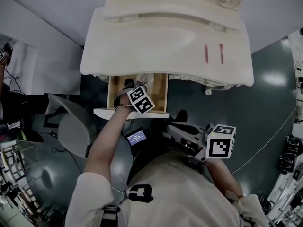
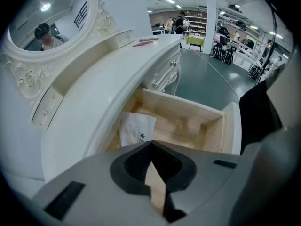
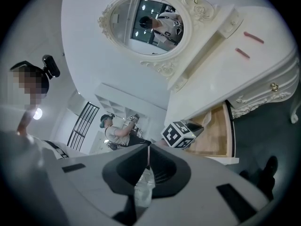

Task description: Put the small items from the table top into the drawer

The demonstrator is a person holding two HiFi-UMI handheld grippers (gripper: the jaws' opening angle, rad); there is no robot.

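Your left arm reaches forward, with the left gripper (image 2: 151,146) tipped steeply down over the open wooden drawer (image 2: 214,126), its jaws together on nothing. Just past its tips lies a white paper packet (image 2: 137,128); its dark print is too small to read. Your right gripper (image 3: 149,149), nearly level, is likewise closed and empty. Two thin pink sticks (image 1: 221,53) lie on the white table top (image 1: 156,46), well beyond the left gripper. Only the gripper views show the oval mirror (image 3: 146,25).

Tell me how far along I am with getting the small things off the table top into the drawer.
Done: the drawer is open and a white packet lies inside. In hand: the left gripper hangs over the drawer, jaws shut on nothing; the right gripper, also shut, is back from the table. Left: two pink sticks on the table top.
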